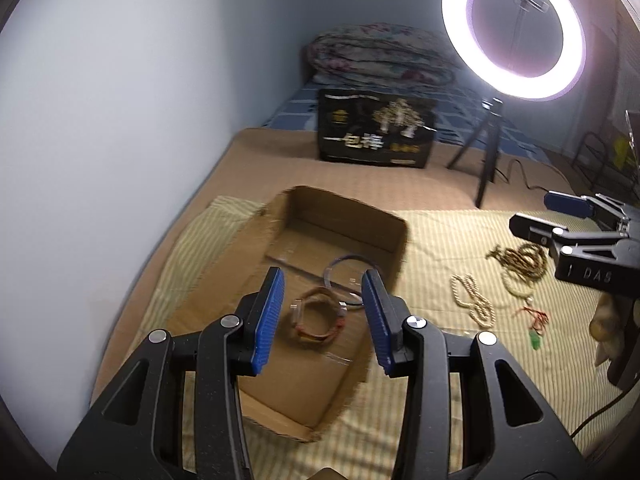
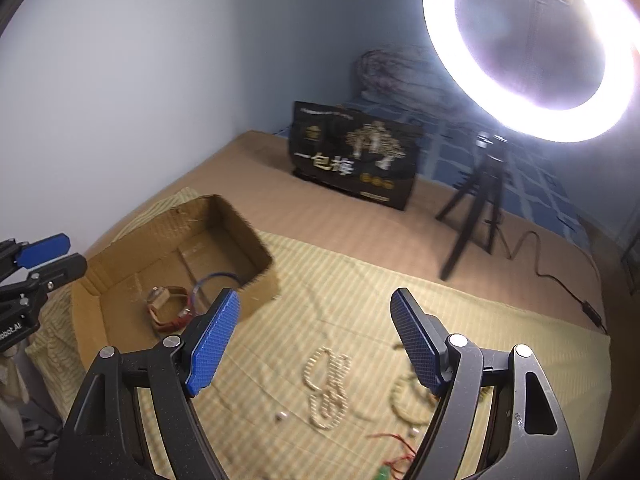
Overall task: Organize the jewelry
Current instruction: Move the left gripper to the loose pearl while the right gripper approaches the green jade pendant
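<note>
Left wrist view: the bed point(image 1: 360, 184) in its tan cover carries everything, with a yellow striped cloth point(image 1: 460, 248) spread over the near part. Beyond my claws, a lit ring light point(image 1: 514, 32) stands on a black tripod point(image 1: 484, 152), and left of that a black printed bag point(image 1: 376, 132) sits upright. A rolled floral quilt point(image 1: 380, 56) lies farther back against the wall.

An open cardboard box point(image 1: 348, 220) sits on the cloth directly ahead of my left claw point(image 1: 324, 316). Left claw is wide, nothing between the blue pads; it hangs over the box's near half. Seen between the pads, on the box floor: a brown-orange bracelet point(image 1: 320, 320), and just past it a thin bluish bangle point(image 1: 348, 280). The two look to be touching or overlapping at the bangle's near edge; cannot tell which.

My right claw point(image 1: 540, 220) shows at the right edge, well apart from the box. From its own camera the right claw point(image 2: 316, 344) is also wide and holding nothing. Loose on the cloth below and ahead of it: a cream bead necklace point(image 2: 328, 388), doubled into loops, sits between the pads. In the left view a dark brown bead pile point(image 1: 520, 260) lies right of that necklace, touching a pale bangle point(image 1: 516, 286). Nearer, a red cord point(image 1: 534, 316) with a small green pendant point(image 1: 535, 342). A tiny bead point(image 2: 281, 416), blurred, lies left of the necklace.
</note>
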The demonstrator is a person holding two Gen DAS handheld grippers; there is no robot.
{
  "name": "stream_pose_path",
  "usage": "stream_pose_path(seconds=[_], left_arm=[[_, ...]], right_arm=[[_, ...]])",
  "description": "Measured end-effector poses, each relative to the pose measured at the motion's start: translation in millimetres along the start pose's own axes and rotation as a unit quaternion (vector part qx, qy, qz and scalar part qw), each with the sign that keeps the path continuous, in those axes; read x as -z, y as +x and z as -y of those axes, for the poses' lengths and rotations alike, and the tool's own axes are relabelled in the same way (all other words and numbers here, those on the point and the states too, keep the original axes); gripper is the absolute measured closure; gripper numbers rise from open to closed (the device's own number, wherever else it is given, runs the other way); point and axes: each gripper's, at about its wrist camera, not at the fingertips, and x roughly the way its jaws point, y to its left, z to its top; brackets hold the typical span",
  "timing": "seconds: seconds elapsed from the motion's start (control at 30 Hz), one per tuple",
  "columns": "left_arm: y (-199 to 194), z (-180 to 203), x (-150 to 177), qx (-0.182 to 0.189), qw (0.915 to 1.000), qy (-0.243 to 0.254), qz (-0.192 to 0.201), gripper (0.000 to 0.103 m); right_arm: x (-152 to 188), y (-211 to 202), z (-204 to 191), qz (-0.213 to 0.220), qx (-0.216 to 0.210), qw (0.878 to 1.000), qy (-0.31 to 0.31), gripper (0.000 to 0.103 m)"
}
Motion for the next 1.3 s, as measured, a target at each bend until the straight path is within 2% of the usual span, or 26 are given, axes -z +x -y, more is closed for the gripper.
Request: stream_pose_path(seconds=[0.33, 0.6, 0.87, 0.93, 1.1, 1.2, 1.3], left_arm=[[9.4, 53.4, 11.4, 0.066, 0.9971, 0.017, -0.036, 0.062], [29.6, 86.2, 22.6, 0.097, 0.9929, 0.011, -0.068, 0.062], [62.1, 106.0, 45.1, 0.115, 0.9865, 0.018, -0.116, 0.063], [71.1, 110.3, 50.6, 0.118, 0.9844, 0.019, -0.129, 0.067], [87.3, 119.7, 58.4, 0.118, 0.9825, 0.025, -0.142, 0.068], [95.7, 126.0, 60.2, 0.121, 0.9814, 0.032, -0.145, 0.068], [103.3, 131.1, 62.3, 0.126, 0.9799, 0.035, -0.151, 0.07]], right_arm=[[38.2, -20.3, 67.3, -0.022, 0.027, 0.997, 0.063, 0.025], [77.4, -29.2, 103.9, -0.053, 0.042, 0.994, 0.081, 0.025], [119.0, -16.7, 100.8, -0.098, 0.009, 0.993, 0.062, 0.025], [125.9, -12.9, 97.7, -0.106, 0.002, 0.993, 0.055, 0.025], [133.6, -4.6, 90.4, -0.116, -0.008, 0.992, 0.048, 0.026], [137.6, 0.3, 87.1, -0.124, -0.013, 0.991, 0.046, 0.032], [140.2, 5.2, 84.6, -0.131, -0.012, 0.99, 0.043, 0.032]])
